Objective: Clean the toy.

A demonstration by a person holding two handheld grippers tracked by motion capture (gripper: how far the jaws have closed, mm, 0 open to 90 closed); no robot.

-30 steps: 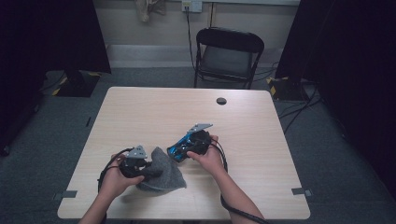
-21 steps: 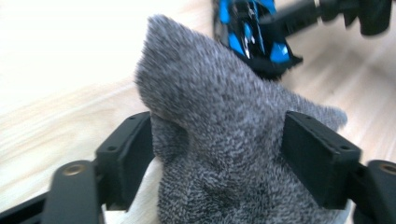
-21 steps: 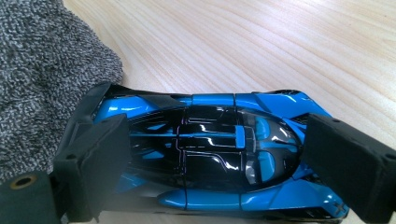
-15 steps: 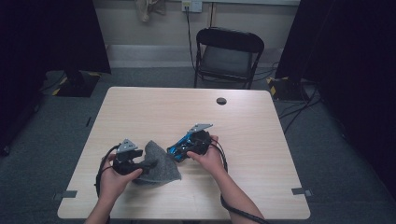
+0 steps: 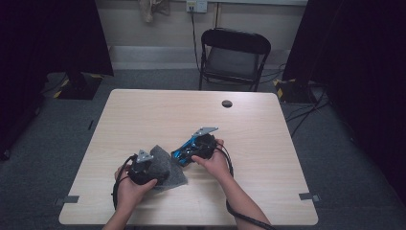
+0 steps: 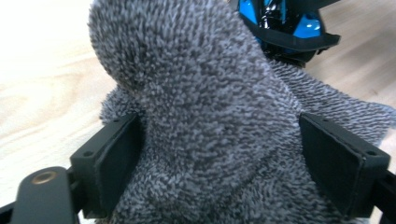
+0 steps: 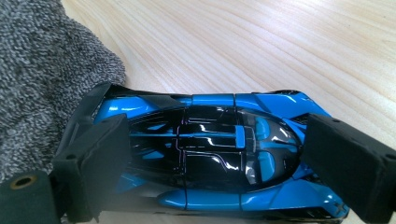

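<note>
Two grippers are working close together at the near middle of the table (image 5: 143, 110). In the high view the left gripper (image 5: 160, 175) is sitting over a grey cloth (image 5: 167, 165), and the right gripper (image 5: 179, 154) is angling down toward a blue car (image 5: 181, 153) just beside the cloth's far edge.

In the left gripper view the cloth (image 6: 201, 116) is bunching up into a tall fold between the jaws. Both black pads are pressing against the fold from either side, so the left gripper (image 6: 219, 163) is clamping the cloth. Part of the cloth is spreading out flat on the wood to the right, and the car (image 6: 285, 23) is showing just past the top of the fold, touching or nearly touching the fabric.

In the right gripper view the car (image 7: 210, 154) is lying crosswise between the jaws, its glossy black and blue roof facing the camera. The jaws are standing wide at the car's two ends; whether the pads are pressing on it I cannot tell. One end of the car is resting against the cloth (image 7: 42, 65), which is lying at the left of that view.

A black chair (image 5: 232, 55) is standing beyond the table's far edge, and a small dark disc (image 5: 227, 103) is lying near that edge, well apart from the hands.
</note>
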